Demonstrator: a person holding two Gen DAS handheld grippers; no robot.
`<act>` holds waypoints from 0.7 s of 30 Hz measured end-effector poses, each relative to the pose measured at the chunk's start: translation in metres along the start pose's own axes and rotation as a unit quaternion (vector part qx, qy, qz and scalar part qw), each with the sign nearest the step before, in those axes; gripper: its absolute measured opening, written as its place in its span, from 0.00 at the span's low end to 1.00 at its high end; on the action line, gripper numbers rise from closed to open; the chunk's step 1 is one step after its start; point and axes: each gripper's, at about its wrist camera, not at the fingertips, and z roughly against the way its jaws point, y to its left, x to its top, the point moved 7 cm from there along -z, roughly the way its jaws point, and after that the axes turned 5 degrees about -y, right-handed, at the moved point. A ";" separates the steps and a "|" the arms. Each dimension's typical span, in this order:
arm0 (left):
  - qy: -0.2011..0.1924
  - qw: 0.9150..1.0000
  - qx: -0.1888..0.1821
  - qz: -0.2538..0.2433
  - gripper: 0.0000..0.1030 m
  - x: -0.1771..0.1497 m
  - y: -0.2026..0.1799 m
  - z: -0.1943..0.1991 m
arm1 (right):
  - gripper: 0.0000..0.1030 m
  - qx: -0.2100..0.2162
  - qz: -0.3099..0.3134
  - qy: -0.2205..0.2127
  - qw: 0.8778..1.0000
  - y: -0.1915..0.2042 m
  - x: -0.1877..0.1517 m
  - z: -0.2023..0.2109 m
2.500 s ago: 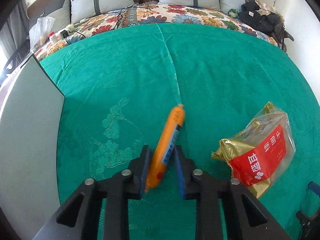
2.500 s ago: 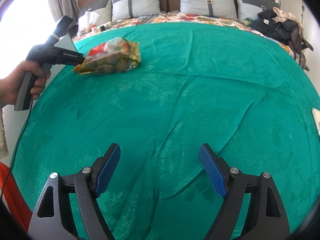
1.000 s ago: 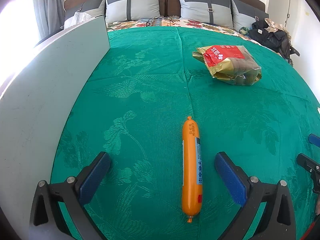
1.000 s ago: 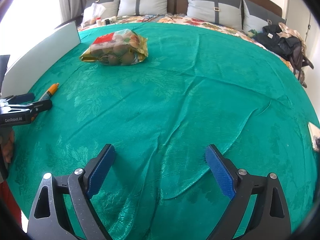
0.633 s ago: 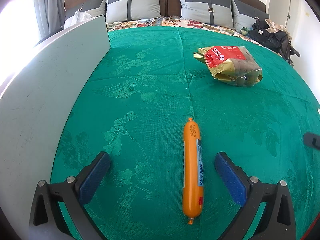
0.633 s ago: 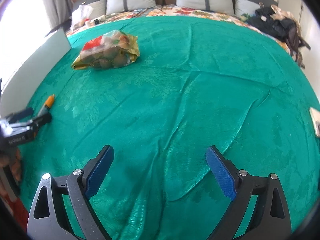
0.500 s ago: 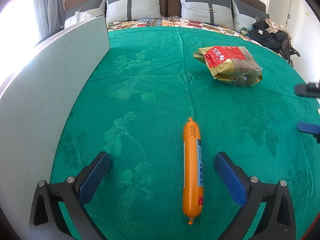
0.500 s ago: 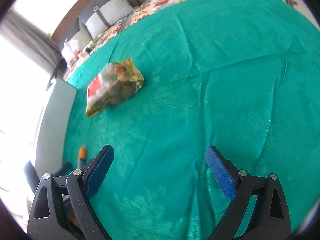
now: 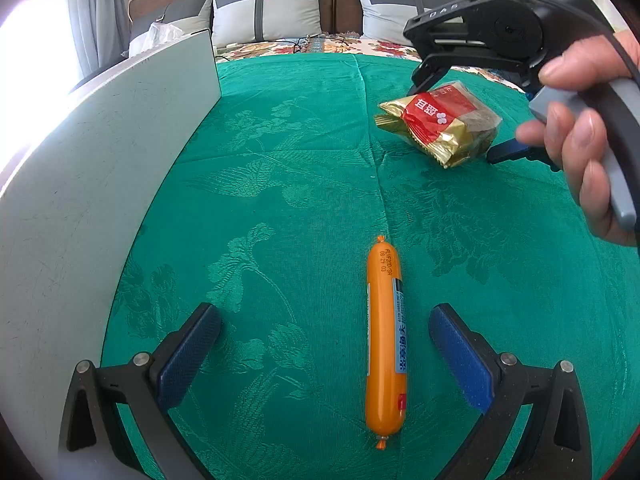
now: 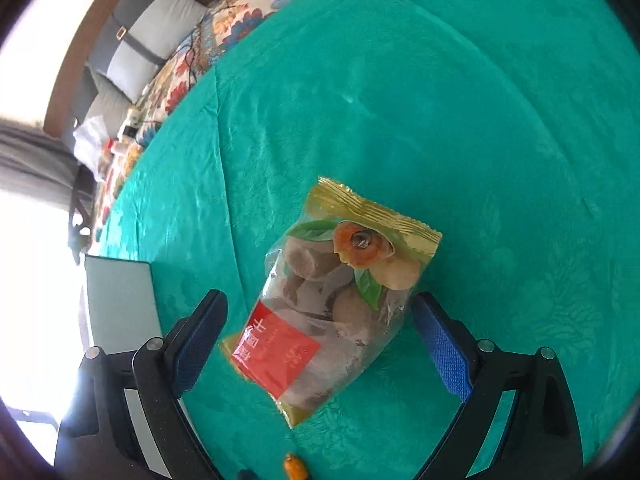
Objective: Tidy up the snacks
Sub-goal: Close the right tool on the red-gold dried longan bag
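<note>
An orange sausage stick [image 9: 385, 338] lies lengthwise on the green bedspread between the open fingers of my left gripper [image 9: 324, 342], untouched. A gold and red snack bag [image 9: 440, 123] lies further back to the right. My right gripper [image 10: 320, 328] is open and hovers over that snack bag [image 10: 340, 300], one finger on each side, not gripping. In the left wrist view the right gripper [image 9: 460, 92] and the hand holding it sit over the bag's far right side. The sausage's tip [image 10: 295, 467] shows at the bottom of the right wrist view.
A grey-white board [image 9: 80, 184] stands upright along the bed's left edge, also in the right wrist view [image 10: 120, 300]. Grey pillows [image 9: 268, 8] and a floral sheet lie at the headboard. Small items sit near the far left corner [image 10: 120, 144].
My right gripper has swung across the bed to the snack bag and now straddles it. My left gripper stays open over the sausage, which has not moved.
</note>
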 end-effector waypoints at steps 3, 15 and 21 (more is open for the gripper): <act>0.000 1.000 0.000 0.001 1.00 0.000 0.001 0.000 | 0.89 -0.017 0.096 -0.019 0.995 0.005 -0.010 0.002; 0.000 1.000 0.000 0.000 1.00 0.000 0.000 0.000 | 0.50 -0.030 0.351 -0.007 0.936 -0.057 -0.066 0.081; 0.000 1.000 0.000 0.001 1.00 0.000 0.000 0.000 | 0.54 -0.060 0.357 -0.036 0.931 -0.113 -0.119 0.115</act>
